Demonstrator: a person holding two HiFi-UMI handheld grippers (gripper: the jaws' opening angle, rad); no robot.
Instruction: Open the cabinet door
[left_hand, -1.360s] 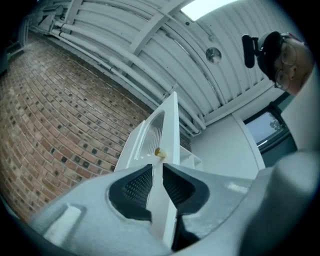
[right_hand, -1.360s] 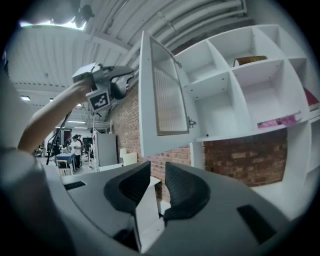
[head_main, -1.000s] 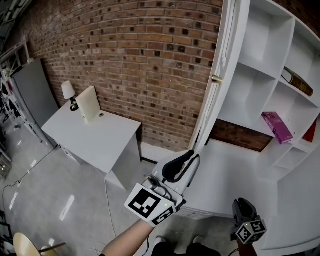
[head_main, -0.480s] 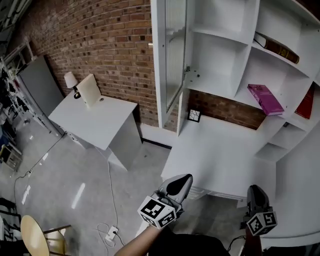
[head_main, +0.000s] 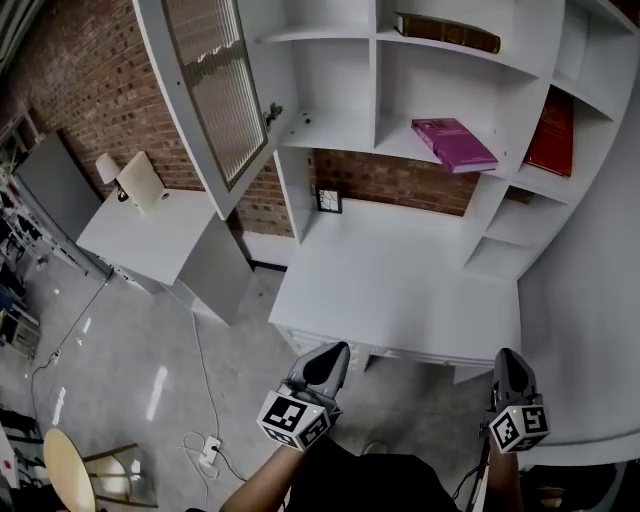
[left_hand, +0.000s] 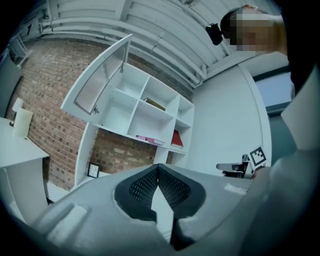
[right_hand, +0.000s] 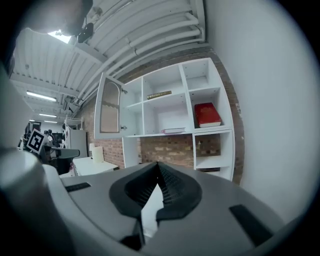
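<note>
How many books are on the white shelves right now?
3. A dark brown book lies in the top compartment, a magenta book in the compartment below it, a red book in the compartment to their right. More could be hidden behind the dividers.

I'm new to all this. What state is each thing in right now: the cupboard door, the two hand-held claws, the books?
cabinet door: open, swung out to the left.
left gripper: shut, empty.
right gripper: shut, empty.
pink book: lying flat on a shelf.
brown book: lying flat, one shelf higher.
red book: propped up in the right compartment.
</note>
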